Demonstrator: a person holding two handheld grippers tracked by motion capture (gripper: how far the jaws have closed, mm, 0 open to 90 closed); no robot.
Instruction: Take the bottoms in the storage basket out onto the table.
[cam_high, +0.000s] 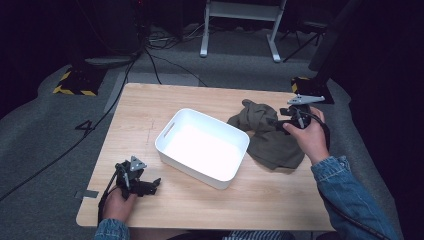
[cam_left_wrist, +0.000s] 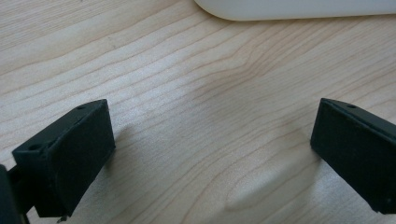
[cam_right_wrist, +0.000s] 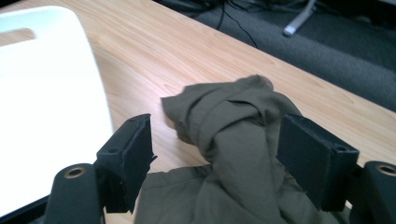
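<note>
A crumpled olive-green cloth (cam_high: 267, 134) lies right of the white plastic bin (cam_high: 202, 148); right tool (cam_right_wrist: 215, 154) gapes around it, left tool (cam_left_wrist: 212, 149) gapes empty.

A lab or studio; dark surroundings, grey carpet (cam_high: 45, 145), trailing cables (cam_high: 165, 60), hazard-taped stand bases (cam_high: 75, 85).

L gripper (cam_high: 150, 185) low near table edge, jaws wide apart, R gripper (cam_right_wrist: 215, 154) jaws spread, R hand (cam_high: 308, 136) extended fwd
</note>
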